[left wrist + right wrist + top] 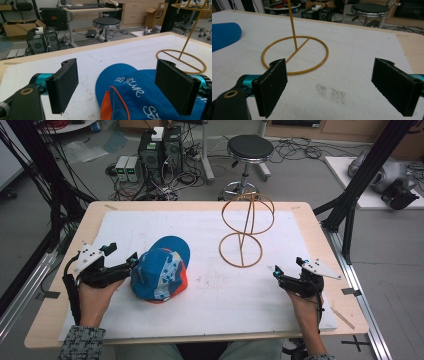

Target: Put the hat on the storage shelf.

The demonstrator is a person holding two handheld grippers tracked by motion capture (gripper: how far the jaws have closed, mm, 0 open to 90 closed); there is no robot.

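White padding covers the bench (210, 332), carrying one blue cap (160, 270) (orange trim) and one yellow wire stand (245, 232). Left gripper (131, 262) fingers gape around the cap's edge; right gripper (276, 272) fingers gape, empty

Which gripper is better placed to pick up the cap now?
Left. The left gripper is open right at the cap, whose edge lies between its jaws. The right gripper is open too, but far away, facing the stand.
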